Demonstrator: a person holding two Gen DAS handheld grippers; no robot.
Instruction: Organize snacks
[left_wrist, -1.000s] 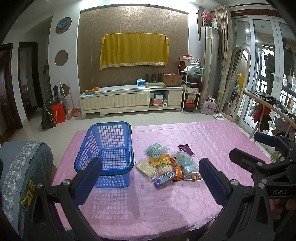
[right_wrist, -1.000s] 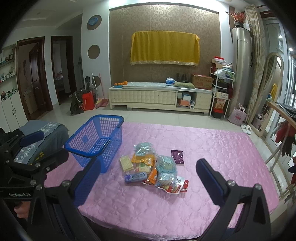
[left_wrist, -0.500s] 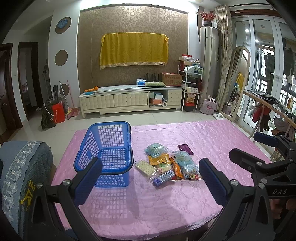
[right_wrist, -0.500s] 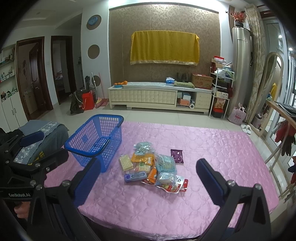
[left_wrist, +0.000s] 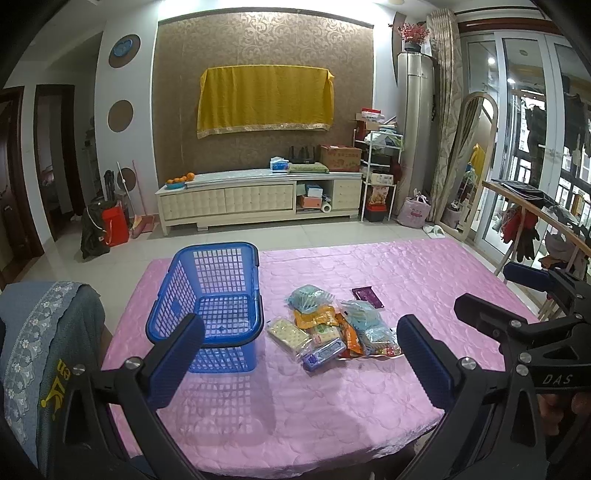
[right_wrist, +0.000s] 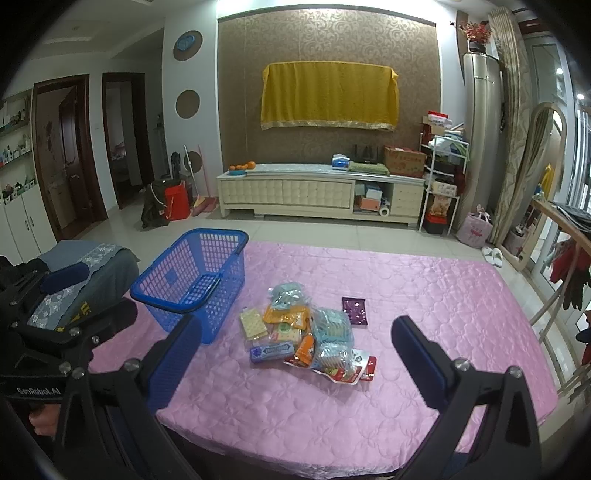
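Observation:
A pile of snack packets lies mid-table on the pink cloth; it also shows in the right wrist view. A dark purple packet lies apart behind it, also seen in the right wrist view. An empty blue plastic basket stands left of the pile, also in the right wrist view. My left gripper is open and empty, held above the table's near edge. My right gripper is open and empty, at the same height to the right.
The table with the pink cloth fills the foreground. A chair with a grey-blue cover stands at the table's left. A wooden rack with hanging clothes stands to the right. A TV cabinet lines the far wall.
Both grippers stay open and nearly still. The left view has shifted very slightly; nothing on the table has moved.

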